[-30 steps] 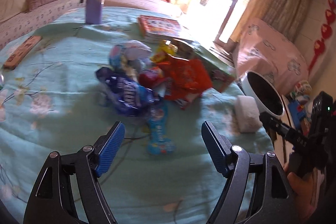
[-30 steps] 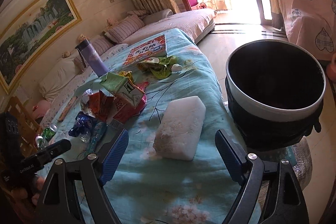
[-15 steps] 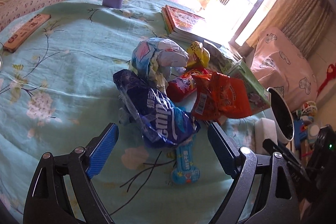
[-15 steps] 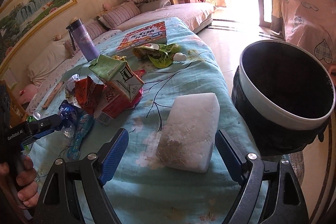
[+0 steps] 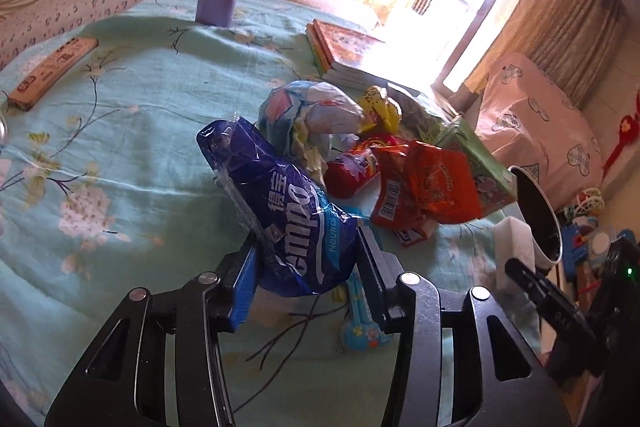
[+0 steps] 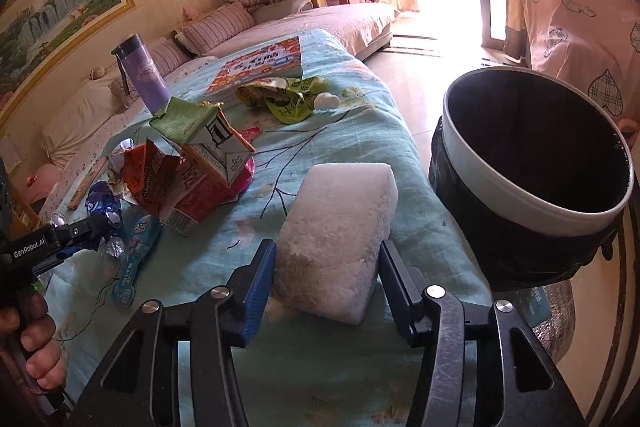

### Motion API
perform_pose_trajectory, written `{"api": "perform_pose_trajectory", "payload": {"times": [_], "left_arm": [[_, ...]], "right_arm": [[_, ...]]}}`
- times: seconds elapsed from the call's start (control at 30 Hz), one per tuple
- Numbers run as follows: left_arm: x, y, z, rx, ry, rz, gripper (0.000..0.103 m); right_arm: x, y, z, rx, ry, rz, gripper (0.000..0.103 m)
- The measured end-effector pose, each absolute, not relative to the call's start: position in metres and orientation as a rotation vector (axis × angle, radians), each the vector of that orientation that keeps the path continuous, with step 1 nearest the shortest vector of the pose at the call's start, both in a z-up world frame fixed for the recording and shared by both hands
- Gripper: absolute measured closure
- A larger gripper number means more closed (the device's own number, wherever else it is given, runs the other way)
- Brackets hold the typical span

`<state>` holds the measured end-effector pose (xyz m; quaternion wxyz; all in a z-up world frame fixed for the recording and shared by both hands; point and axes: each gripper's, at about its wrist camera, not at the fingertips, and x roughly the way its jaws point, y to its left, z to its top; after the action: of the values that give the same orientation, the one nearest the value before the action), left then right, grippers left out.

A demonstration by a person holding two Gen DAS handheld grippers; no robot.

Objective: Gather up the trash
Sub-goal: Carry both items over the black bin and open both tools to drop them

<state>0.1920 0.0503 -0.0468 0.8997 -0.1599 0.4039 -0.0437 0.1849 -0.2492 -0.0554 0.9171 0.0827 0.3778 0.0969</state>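
Our left gripper (image 5: 306,277) has just closed, pinching the blue wrapper (image 5: 280,203) mid-frame; our right gripper (image 6: 326,285) now clamps the white foam block (image 6: 340,231) lower centre; both ready for the bin (image 6: 532,203) at right.

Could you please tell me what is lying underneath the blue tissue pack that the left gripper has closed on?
Under the blue tissue pack, a light blue bone-shaped wrapper lies on the floral tablecloth. Its upper end is hidden by the pack, and anything else beneath is covered.
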Motion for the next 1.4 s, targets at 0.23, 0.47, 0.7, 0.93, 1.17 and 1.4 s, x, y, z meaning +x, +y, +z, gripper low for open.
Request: {"api": "perform_pose_trajectory", "payload": {"times": [0.23, 0.47, 0.7, 0.93, 1.17, 1.4], "left_arm": [[0.155, 0.028, -0.024, -0.264, 0.786, -0.172, 0.059], [0.138, -0.031, -0.005, -0.182, 0.760, -0.326, 0.059], [0.144, -0.093, 0.000, -0.117, 0.764, -0.472, 0.059], [0.163, -0.144, -0.001, -0.055, 0.794, -0.562, 0.059], [0.177, -0.184, -0.001, -0.004, 0.808, -0.616, 0.059], [0.206, -0.220, 0.004, 0.021, 0.824, -0.662, 0.059]], "right_arm": [[0.166, -0.261, -0.040, 0.226, 0.723, 0.245, 0.051], [0.158, -0.276, -0.030, 0.248, 0.698, 0.254, 0.051], [0.154, -0.310, -0.027, 0.288, 0.681, 0.235, 0.051], [0.152, -0.351, -0.024, 0.312, 0.668, 0.186, 0.051], [0.165, -0.383, -0.022, 0.312, 0.664, 0.138, 0.050], [0.187, -0.413, -0.019, 0.329, 0.670, 0.133, 0.050]]}}
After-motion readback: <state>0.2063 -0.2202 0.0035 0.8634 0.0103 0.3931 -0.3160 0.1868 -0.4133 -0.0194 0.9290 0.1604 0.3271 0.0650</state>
